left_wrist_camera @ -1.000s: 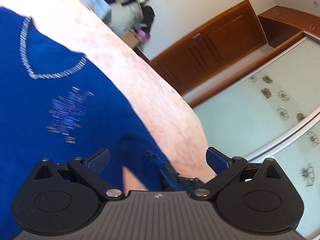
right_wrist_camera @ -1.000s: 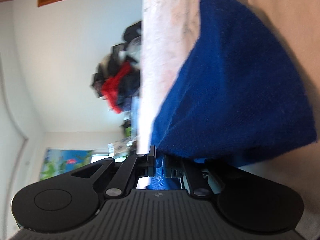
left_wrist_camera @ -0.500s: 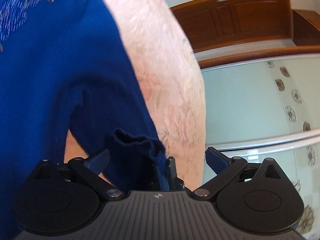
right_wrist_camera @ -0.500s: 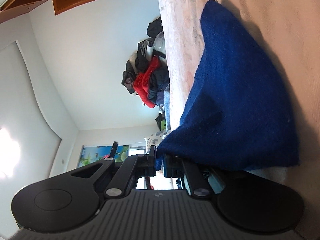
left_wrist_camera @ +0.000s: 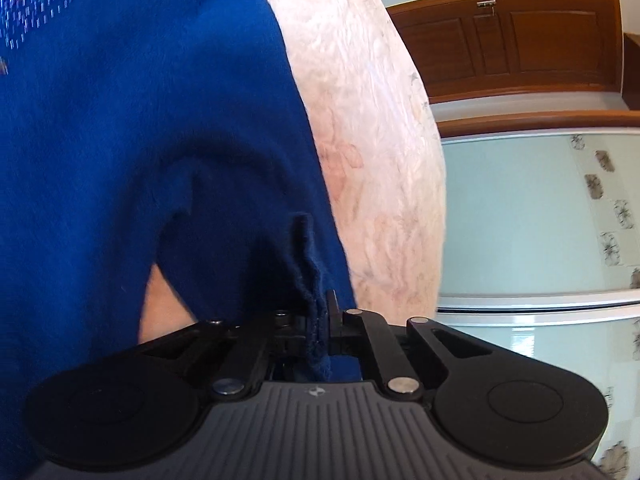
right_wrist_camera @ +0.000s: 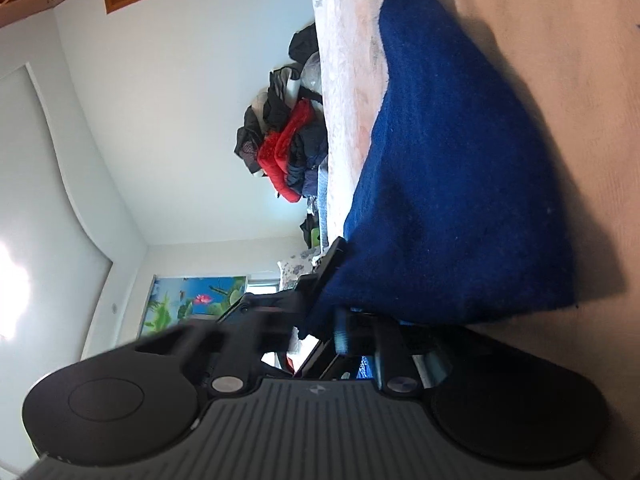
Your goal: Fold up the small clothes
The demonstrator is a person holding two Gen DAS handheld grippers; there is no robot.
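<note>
A blue knitted sweater [left_wrist_camera: 140, 128] with a sparkly pattern near its top lies on the pink bedcover [left_wrist_camera: 380, 140]. My left gripper [left_wrist_camera: 320, 314] is shut on a bunched edge of the sweater, and the cloth runs up from between its pads. In the right wrist view the same blue sweater [right_wrist_camera: 448, 184] rises in a folded hump from the bed [right_wrist_camera: 580, 80]. The jaws of my right gripper [right_wrist_camera: 352, 308] are opening. The sweater's lower edge still hangs between them, and one finger is hidden under the cloth.
A pile of dark and red clothes [right_wrist_camera: 288, 152] sits at the far end of the bed. A wooden cabinet [left_wrist_camera: 500, 40] and a glass sliding door [left_wrist_camera: 520, 208] stand beyond the bed's edge. A bright poster [right_wrist_camera: 192, 300] hangs on the far wall.
My left gripper came down onto the sweater's edge with open jaws and then closed on it. My right gripper, which was shut on the sweater, has spread its jaws.
</note>
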